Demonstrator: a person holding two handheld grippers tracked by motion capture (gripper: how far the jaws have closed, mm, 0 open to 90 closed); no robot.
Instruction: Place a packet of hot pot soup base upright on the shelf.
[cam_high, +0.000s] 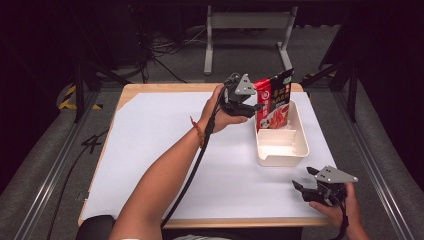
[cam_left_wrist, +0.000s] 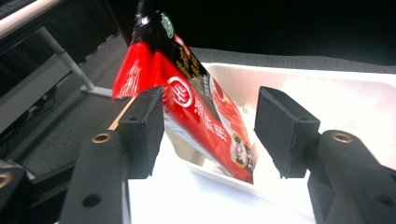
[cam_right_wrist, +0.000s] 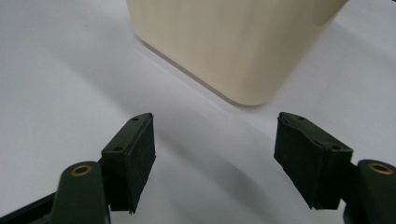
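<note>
Inspection of the worktop (cam_high: 150, 150), which is covered with a white sheet. A cream plastic bin (cam_high: 298, 145) sits toward the far right of it. A red and black snack pouch (cam_high: 272, 102) stands in the bin's far end, its lower edge down inside and its top leaning out past the far rim. The near half of the bin appears empty.

Left tongs (cam_high: 254, 106): held up at the bin's far left corner, level with the middle of the pouch. In the left gripper view the tongs (cam_left_wrist: 210, 126) stand wide apart with the pouch (cam_left_wrist: 196, 107) between them. One pad sits against or just beside the pouch's left edge; the other is clear of it. Contact on the near pad cannot be confirmed. Nothing is clamped. Judgement: the pouch stays tilted because the bin wall props it, not because the tongs carry it, and the straddling position suits either letting go of the pouch or closing on it.

Right tongs (cam_high: 303, 186): resting low at the near right corner of the worktop, apart from the bin. In the right gripper view these tongs (cam_right_wrist: 215, 154) are spread wide and hold nothing, aimed at the bin's near outer corner (cam_right_wrist: 243, 51). Judgement: this hand is parked out of the way, placed to steady the bin if needed.
</note>
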